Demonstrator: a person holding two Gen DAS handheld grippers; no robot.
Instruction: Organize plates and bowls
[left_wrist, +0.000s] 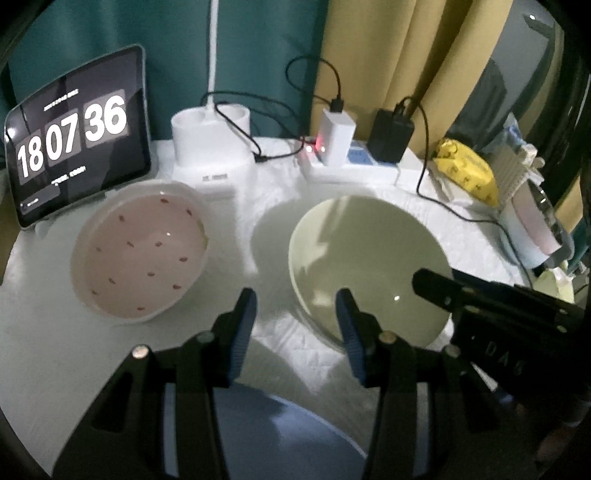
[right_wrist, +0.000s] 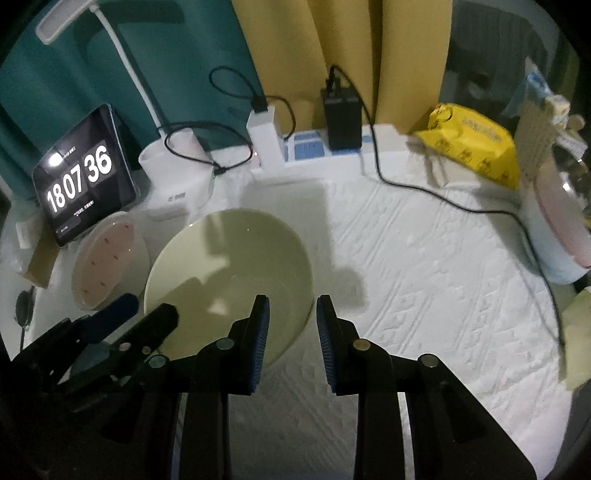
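Note:
A pale green plate (left_wrist: 365, 258) lies on the white cloth; it also shows in the right wrist view (right_wrist: 229, 273). A pink bowl with small red marks (left_wrist: 140, 251) sits to its left, and shows in the right wrist view (right_wrist: 107, 258). A blue plate (left_wrist: 266, 435) lies under my left gripper. My left gripper (left_wrist: 295, 317) is open and empty, between the bowl and the green plate. My right gripper (right_wrist: 291, 325) is open and empty, straddling the green plate's near right rim; it also shows in the left wrist view (left_wrist: 480, 306).
A tablet clock (left_wrist: 74, 140) leans at the back left. A white lamp base (left_wrist: 210, 136), chargers on a power strip (left_wrist: 354, 147) with cables, a yellow packet (right_wrist: 476, 144) and a white-pink container (right_wrist: 561, 229) line the back and right.

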